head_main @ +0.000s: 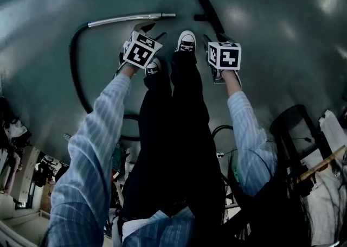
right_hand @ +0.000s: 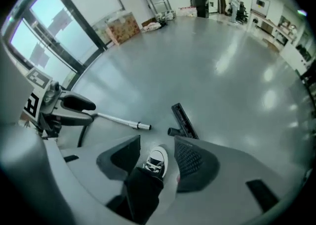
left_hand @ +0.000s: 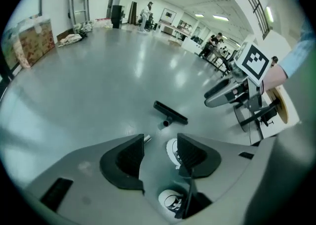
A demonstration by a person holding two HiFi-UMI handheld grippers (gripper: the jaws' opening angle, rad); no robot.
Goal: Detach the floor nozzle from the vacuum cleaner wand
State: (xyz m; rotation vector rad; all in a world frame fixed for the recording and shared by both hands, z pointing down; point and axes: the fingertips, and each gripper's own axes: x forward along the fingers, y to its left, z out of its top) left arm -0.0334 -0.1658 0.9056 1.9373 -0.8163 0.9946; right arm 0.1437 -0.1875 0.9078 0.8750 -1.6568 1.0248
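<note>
The black floor nozzle (head_main: 210,13) lies on the grey floor, apart from the silver wand (head_main: 130,19), whose open end points toward it across a gap. A black hose (head_main: 76,72) curves back from the wand. In the left gripper view the nozzle (left_hand: 170,112) and the wand tip (left_hand: 146,139) lie beyond the jaws. In the right gripper view the wand (right_hand: 121,119) and the nozzle (right_hand: 183,121) lie separate. My left gripper (head_main: 150,30) and my right gripper (head_main: 218,39) hang high above the floor, both open and empty. Only my shoes (right_hand: 157,160) show between the jaws.
A black chair (head_main: 295,126) and cables stand at my right, and clutter sits behind my left side (head_main: 32,170). Far off are a cardboard box (left_hand: 34,41), a trolley (left_hand: 79,1), desks with people (left_hand: 215,46) and a window wall (right_hand: 59,26).
</note>
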